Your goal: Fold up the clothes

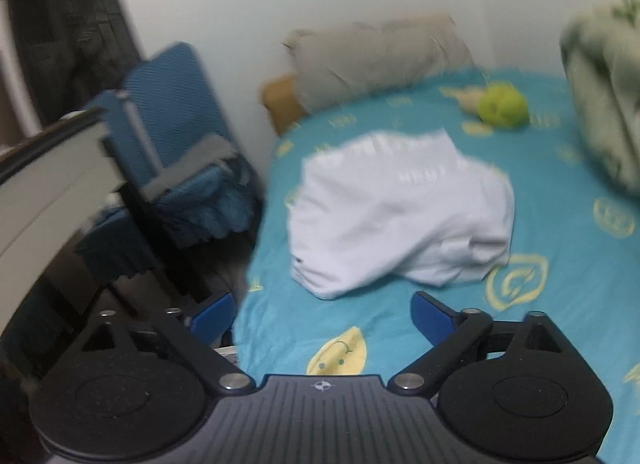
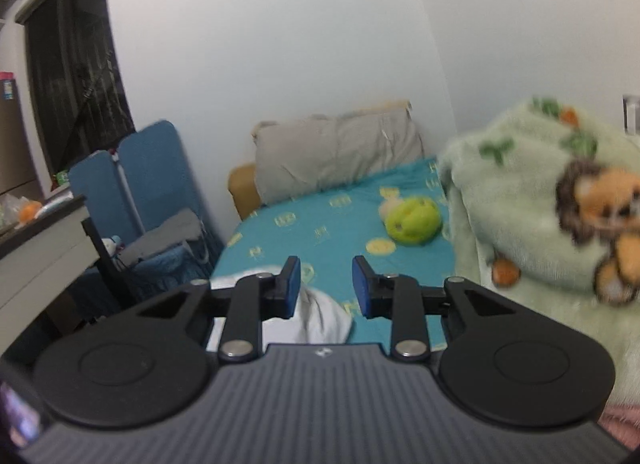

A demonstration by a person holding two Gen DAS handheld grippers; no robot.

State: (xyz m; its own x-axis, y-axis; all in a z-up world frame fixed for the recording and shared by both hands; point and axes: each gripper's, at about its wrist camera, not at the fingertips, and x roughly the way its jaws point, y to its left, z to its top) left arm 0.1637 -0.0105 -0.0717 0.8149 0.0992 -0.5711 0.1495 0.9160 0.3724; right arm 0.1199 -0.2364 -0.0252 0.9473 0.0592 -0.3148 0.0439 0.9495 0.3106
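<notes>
crumpled white cotton garment (image 1: 400,212) mid-bed, long axis left-right | left gripper (image 1: 324,318) wide open, empty, nearer, facing it | right gripper (image 2: 326,284) part-open, empty, above garment's edge

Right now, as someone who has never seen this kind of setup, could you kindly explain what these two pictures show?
There is no robot: a person holds a two-finger gripper in each hand, each with a fisheye camera looking along its fingers. One picture is from the left gripper, the other from the right gripper; the black parts at the bottom are the grippers themselves. Both are open and hold nothing. On the teal bedsheet lies a crumpled white garment, not yet folded. Farther back are a green plush toy and a grey pillow; a pale green blanket sits on the right.
</notes>
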